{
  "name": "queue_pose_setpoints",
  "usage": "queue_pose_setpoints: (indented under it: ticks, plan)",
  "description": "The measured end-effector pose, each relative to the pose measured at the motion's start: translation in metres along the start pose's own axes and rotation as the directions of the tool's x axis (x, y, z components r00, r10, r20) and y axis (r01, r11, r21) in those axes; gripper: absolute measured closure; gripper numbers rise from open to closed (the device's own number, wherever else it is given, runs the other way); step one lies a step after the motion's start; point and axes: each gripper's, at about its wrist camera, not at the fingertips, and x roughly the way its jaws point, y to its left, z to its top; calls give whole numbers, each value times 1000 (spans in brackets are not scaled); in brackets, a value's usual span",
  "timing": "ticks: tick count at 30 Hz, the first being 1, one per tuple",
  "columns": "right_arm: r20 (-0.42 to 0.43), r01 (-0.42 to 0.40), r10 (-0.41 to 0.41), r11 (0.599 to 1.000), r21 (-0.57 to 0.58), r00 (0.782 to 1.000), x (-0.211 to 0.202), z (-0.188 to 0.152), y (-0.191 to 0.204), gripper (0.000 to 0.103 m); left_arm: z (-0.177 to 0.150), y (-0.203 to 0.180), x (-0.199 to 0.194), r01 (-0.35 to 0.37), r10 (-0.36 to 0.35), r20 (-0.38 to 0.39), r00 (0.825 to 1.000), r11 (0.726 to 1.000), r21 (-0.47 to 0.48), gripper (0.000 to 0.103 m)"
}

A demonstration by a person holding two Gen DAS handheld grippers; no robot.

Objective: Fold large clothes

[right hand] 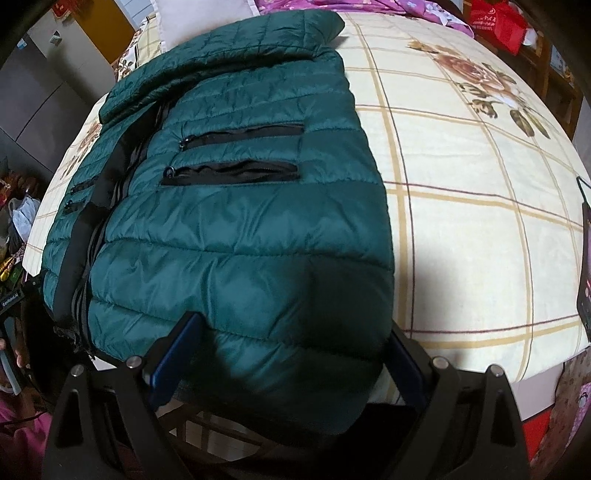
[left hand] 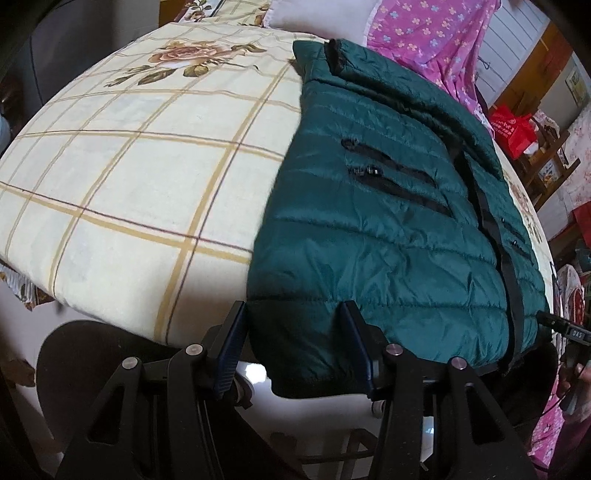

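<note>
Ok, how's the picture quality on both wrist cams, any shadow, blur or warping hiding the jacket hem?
Left wrist: heavy fisheye bowing of the bed, and the green jacket is evenly lit, soft only at its left edge. Right wrist: same bowing, with a dark shadow over the jacket's near hem between the right tongs, dimming the stitching there.

Checked floral bedsheet [left hand: 129, 177], pink flowered cloth [left hand: 436, 40], red bag [left hand: 513, 129], grey cabinet [right hand: 40, 96]

Jacket [left hand: 388, 229]: lies on bedsheet [left hand: 129, 177], hem overhanging near edge.
Pillow [left hand: 317, 18]: behind jacket, at far end.
</note>
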Motion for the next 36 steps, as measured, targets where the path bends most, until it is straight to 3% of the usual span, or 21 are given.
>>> queue_pose_setpoints:
  ticks: [10,22,24,26,29,32,36]
  plan:
    - [20,-6,6,1000,5,1000,-1,2,-2,8,1,1,5,23,-23,3,1000,999,-21,69]
    - [74,-76,79,997,-33,994,-1,-2,4,7,1,-11,9,-3,3,2,1000,1000,-8,58]
    - [87,-88,92,995,-50,992,-3,-3,6,18,-1,-12,9,2,-2,5,1000,1000,4,60]
    - [101,-114,118,992,-48,988,-6,-4,4,42,-1,-14,8,24,-24,4,1000,1000,13,80]
    - [116,-141,145,989,-38,983,-10,-3,-1,61,2,-16,2,17,-18,25,1000,1000,24,101]
    - [156,-187,189,982,-27,970,-21,-1,-5,77,11,-18,-11,37,-39,69,997,999,22,103]
    - [239,-204,214,977,-68,947,-45,8,1,82,27,-26,-32,77,-83,152,985,996,46,103]
